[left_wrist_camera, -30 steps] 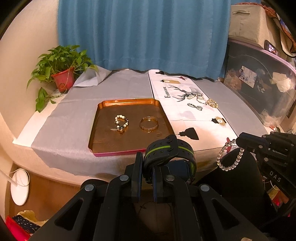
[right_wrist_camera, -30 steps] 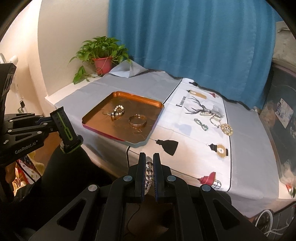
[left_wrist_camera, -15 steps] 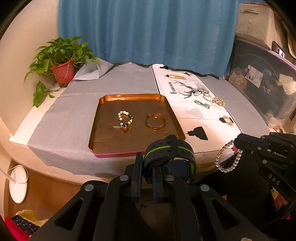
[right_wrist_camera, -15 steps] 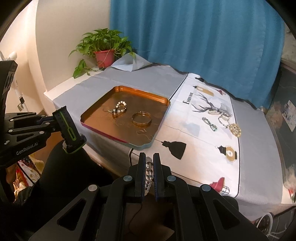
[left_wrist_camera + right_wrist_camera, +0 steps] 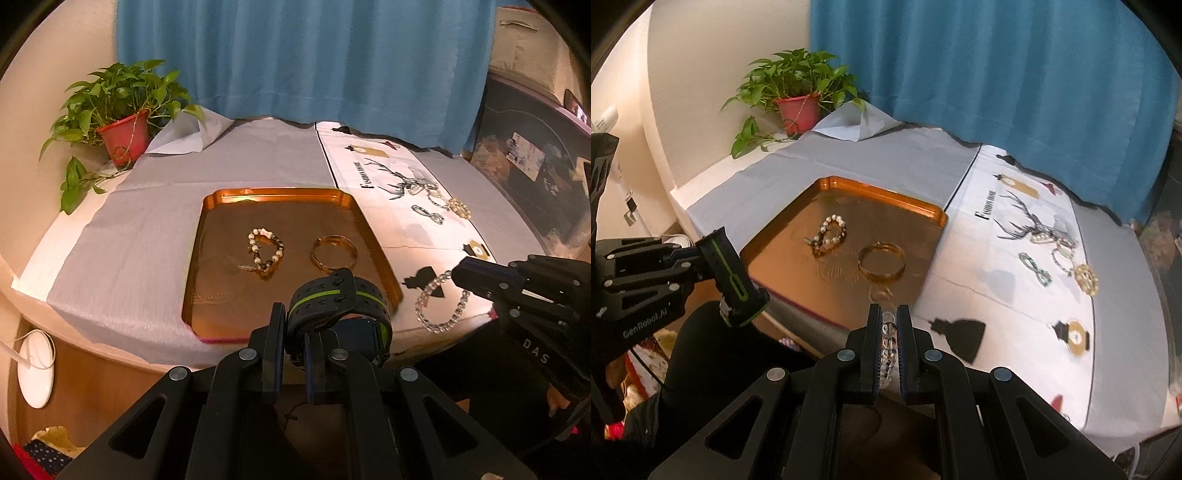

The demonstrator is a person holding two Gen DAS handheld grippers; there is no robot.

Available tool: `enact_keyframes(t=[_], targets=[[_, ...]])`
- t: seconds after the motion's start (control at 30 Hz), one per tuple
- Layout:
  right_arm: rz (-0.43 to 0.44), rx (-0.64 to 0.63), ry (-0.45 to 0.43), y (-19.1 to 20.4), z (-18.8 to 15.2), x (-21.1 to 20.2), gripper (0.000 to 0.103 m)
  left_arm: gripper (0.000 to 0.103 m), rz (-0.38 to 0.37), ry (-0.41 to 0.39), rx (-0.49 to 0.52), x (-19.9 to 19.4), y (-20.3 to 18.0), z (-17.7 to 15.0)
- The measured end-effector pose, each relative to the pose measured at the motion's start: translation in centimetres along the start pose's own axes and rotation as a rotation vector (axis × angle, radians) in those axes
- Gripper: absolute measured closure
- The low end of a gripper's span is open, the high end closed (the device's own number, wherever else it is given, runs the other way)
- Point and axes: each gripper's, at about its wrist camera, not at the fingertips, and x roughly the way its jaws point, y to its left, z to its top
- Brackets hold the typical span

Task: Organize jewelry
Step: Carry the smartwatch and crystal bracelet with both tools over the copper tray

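Left tongs (image 5: pixel 291 343) grip black-green watch band (image 5: pixel 334 299), right tongs (image 5: pixel 888 332) pinch clear bead bracelet (image 5: pixel 439 302), both short of copper tray's (image 5: pixel 207 229) near edge; dangling loop may snag rim.

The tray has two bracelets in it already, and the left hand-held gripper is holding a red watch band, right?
Not quite. The band in the left hand-held gripper is black with a green stripe, as the left wrist view shows. The tray does hold two bracelets.
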Motion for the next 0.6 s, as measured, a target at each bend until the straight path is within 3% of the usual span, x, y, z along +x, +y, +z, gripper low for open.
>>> enact_keyframes(t=[0.6], targets=[[0.022, 0.001, 0.005, 0.6, 6.0, 8.3, 0.095, 0.096, 0.011, 0.02, 0.001, 7.0, 3.2, 4.5]])
